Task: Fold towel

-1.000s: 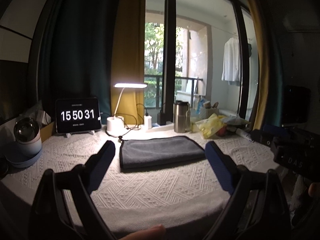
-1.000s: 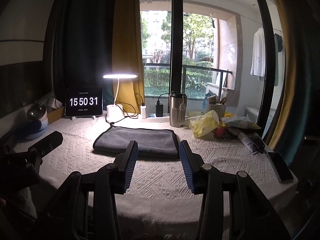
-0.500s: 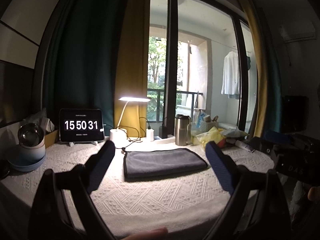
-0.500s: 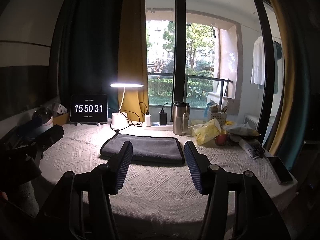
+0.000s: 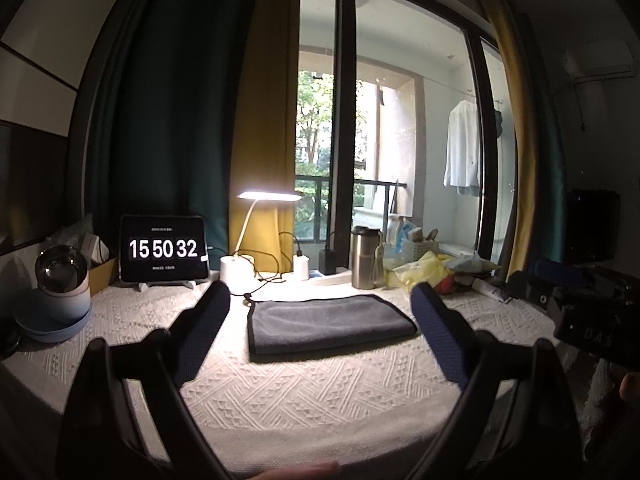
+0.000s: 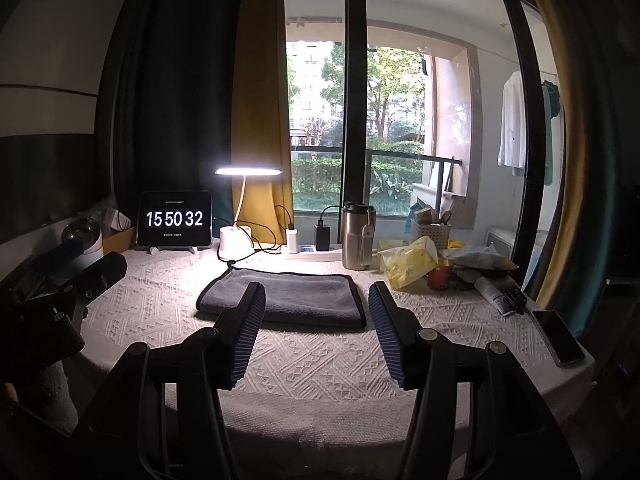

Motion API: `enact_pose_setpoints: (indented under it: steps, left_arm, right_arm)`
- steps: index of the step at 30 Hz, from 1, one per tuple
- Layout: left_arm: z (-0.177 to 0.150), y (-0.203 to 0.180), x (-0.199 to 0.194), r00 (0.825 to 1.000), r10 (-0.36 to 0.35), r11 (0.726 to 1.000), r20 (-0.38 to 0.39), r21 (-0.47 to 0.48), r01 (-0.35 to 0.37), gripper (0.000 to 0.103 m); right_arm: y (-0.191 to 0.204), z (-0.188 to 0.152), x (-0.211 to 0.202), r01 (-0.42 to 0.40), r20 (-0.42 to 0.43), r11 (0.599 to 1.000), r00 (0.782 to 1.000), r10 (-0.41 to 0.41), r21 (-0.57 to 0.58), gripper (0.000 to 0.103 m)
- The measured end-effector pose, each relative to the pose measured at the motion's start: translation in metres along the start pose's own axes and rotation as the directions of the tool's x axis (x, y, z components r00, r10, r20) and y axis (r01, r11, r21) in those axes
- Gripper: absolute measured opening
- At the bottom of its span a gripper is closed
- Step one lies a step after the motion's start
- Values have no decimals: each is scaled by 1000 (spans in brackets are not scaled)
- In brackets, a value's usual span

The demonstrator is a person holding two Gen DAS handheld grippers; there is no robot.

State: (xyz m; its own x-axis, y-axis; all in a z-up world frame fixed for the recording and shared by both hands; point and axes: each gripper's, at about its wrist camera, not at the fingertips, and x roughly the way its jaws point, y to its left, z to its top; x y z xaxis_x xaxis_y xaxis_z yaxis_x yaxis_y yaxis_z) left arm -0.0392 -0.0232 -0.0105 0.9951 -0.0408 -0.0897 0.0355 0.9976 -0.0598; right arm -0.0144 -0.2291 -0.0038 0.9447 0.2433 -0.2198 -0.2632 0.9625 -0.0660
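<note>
Just one towel [image 5: 328, 322] (folded), two tongs [image 5: 320, 304] [image 6: 316, 300]

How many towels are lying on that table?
1. A single grey towel lies flat in the middle of the white-covered table, just ahead of both open grippers. The clutter at the right could hide another.

Lit desk lamp [image 5: 267, 200], clock tablet [image 5: 163, 249] reading 15 50 32, steel tumbler [image 6: 357, 241], phone [image 6: 559, 337] on white textured tablecloth [image 6: 320, 356]
</note>
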Motion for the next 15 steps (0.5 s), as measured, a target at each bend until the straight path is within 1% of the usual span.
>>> enact_pose_setpoints:
  steps: [15]
  left_arm:
    - [2, -3, 1, 1000, 1, 1000, 0, 1, -1, 93]
  right_arm:
    - [-2, -1, -2, 2, 1, 1000, 1000, -2, 7, 57]
